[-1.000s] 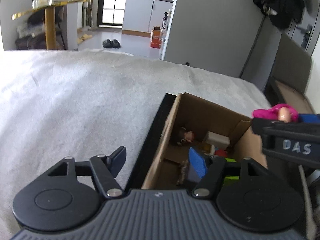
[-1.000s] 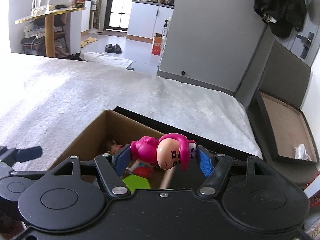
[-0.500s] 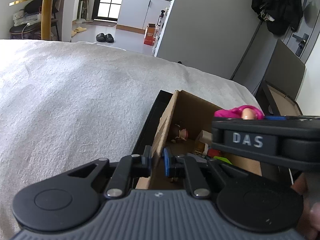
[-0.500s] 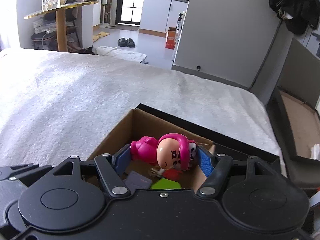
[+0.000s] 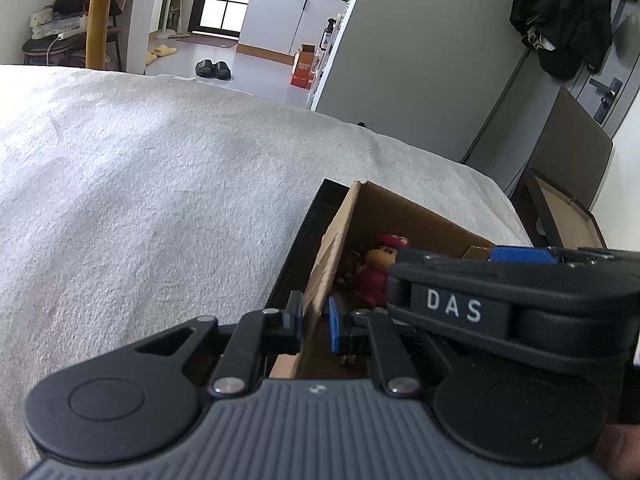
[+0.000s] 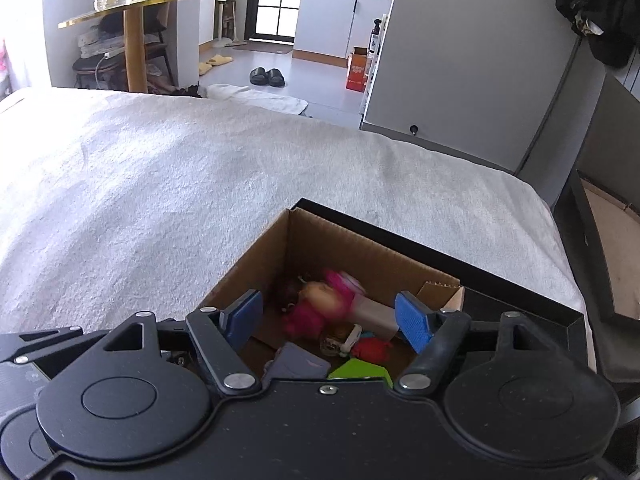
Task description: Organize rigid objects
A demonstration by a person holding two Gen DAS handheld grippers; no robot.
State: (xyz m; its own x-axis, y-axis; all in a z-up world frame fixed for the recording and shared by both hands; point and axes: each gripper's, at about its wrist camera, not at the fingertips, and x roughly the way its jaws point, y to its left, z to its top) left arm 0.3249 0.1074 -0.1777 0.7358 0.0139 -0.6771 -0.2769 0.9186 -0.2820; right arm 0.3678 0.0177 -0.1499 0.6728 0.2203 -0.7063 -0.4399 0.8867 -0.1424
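Left gripper [image 5: 314, 320] clamped tight on the near left wall of the cardboard box [image 6: 340, 240], steadying it on the white towel-covered surface [image 6: 160, 184]; right gripper [image 6: 328, 320] above the box with jaws opening and nothing between the pads. Pink-haired doll figure [image 6: 320, 300] blurred, inside the box among other small toys, seemingly mid-drop. Possible trouble: a bounce off the pile and over the low rim, or a thin wall buckling under the clamp and tipping the box.

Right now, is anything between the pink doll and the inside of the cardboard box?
Nothing visible. The pink doll is blurred, already below the rim inside the cardboard box, among other toys. The right gripper is opening, its pads clear of the doll. The left gripper is shut on the box's near wall.
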